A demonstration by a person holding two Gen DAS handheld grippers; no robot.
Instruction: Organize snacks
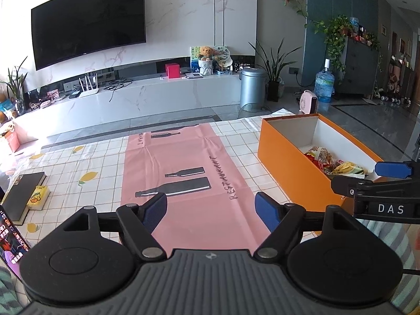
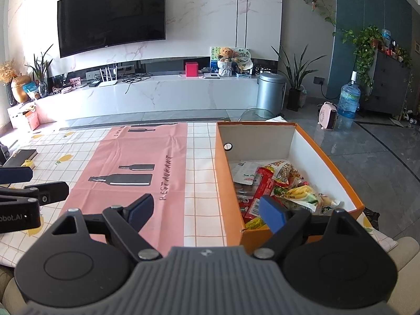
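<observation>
An open orange box with white inner walls stands on the table's right side; it also shows in the left wrist view. Several snack packets in red, yellow and green lie inside it, seen too in the left wrist view. My left gripper is open and empty above the pink mat. My right gripper is open and empty, its jaws straddling the box's near left wall. Each gripper shows at the edge of the other's view.
A checked lemon tablecloth covers the table. A dark book and a yellow duck tissue pack lie at the left, with a lit phone nearer. The table edge and the floor lie right of the box.
</observation>
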